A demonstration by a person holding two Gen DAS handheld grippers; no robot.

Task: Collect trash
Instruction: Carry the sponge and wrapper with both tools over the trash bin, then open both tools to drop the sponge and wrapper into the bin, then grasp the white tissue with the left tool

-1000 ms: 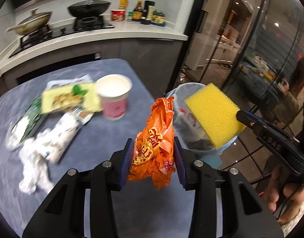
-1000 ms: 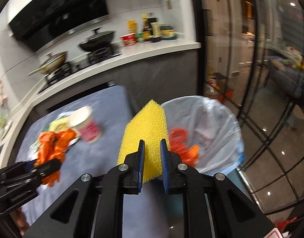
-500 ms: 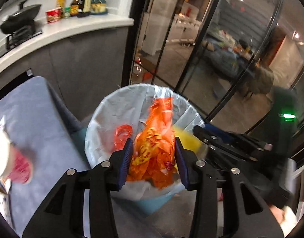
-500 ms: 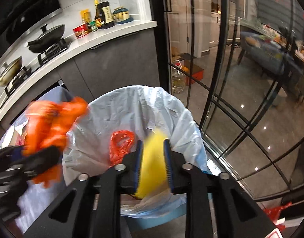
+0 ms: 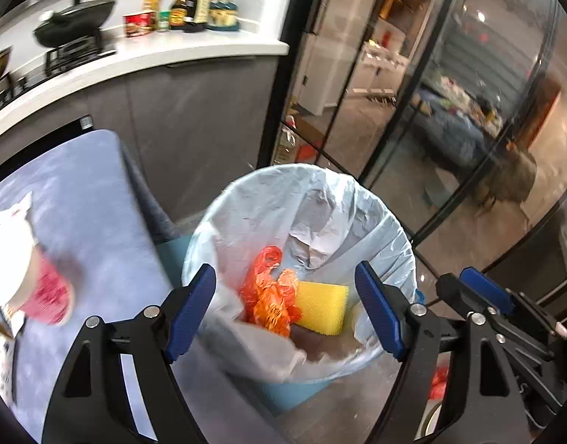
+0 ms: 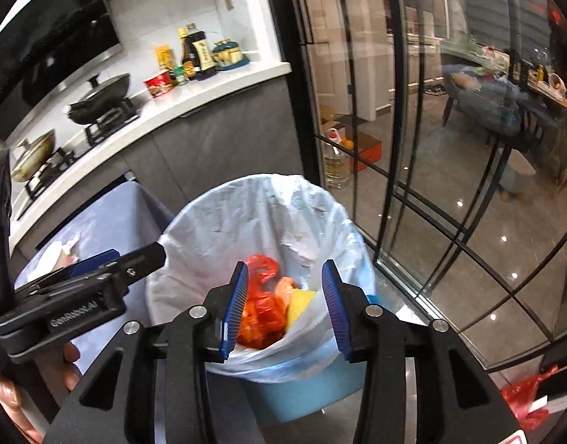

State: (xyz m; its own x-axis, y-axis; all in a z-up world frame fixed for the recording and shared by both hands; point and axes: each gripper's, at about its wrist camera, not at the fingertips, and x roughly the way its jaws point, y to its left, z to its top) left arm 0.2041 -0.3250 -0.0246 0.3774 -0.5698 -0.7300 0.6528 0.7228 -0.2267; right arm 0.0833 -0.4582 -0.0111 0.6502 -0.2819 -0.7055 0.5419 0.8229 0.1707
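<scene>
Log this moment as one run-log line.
left tongs: opening, empty | right tongs: opening, empty | orange wrapper, yellow sponge: inside lined bin

I'm looking at a kitchen here. On the far left there's a white countertop (image 6: 194, 100) over dark grey cabinet fronts (image 5: 194, 111), with a gas hob (image 6: 105, 122) carrying a black lidded wok (image 6: 102, 98) and a second pan (image 6: 33, 153) further left. A dark range hood (image 6: 54, 48) hangs above, and the wall behind is pale tile (image 6: 165, 11). Sauce bottles (image 6: 196, 55) and a red tub (image 6: 157, 83) crowd the counter's right end. Near left sits a table under a blue-grey cloth (image 5: 72, 192). The right side is all black-framed glass doors (image 6: 412, 118), and the glossy grey floor (image 6: 468, 244) catches spots of ceiling light. Through the glass I can make out a blue chair (image 6: 475, 100).
</scene>
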